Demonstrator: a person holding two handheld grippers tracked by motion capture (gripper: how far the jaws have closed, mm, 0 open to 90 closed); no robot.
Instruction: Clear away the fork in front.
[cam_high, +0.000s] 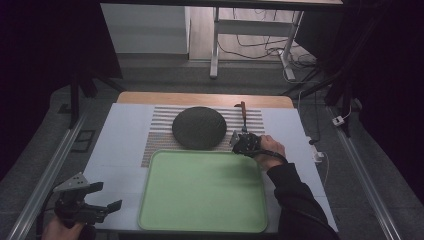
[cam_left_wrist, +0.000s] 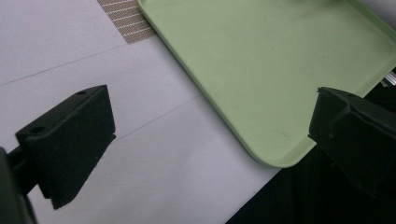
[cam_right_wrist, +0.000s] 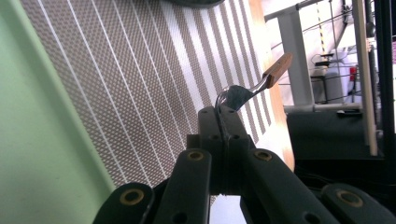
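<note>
Right gripper (cam_high: 239, 140): jaws together, clamped on the fork's metal end; sits just past the tray's far right corner, over the placemat edge. Seen from behind in the right gripper view (cam_right_wrist: 219, 112), black jaws pressed tight w/ the tines pinched between them.
Left gripper (cam_high: 107, 196): jaws wide apart, nothing between them; hovers near the table's near left corner, just left of the tray. In the left gripper view (cam_left_wrist: 210, 135) bare table and the tray corner show through the gap.
Fork (cam_right_wrist: 254, 88): wood handle, metal neck and tines; handle points away from the person toward the table's far edge. High view (cam_high: 243, 114) has it lying lengthwise at the placemat's right side, right of the round mat. Can't tell if it's lifted or resting on the cloth.
Placemat (cam_high: 160, 135): brown-and-white striped weave, far half of the table, partly under the tray's far edge.
Round mat (cam_high: 199, 127): dark grey disc, on the placemat, centre, apart from the fork.
Tray (cam_high: 200, 220): pale green, rounded corners, bare inside, near centre of table; also in left gripper view (cam_left_wrist: 261, 60).
Table (cam_high: 120, 145): white top sheet, wood strip along the far edge.
Person: dark sleeve (cam_high: 295, 200) on the right arm.
</note>
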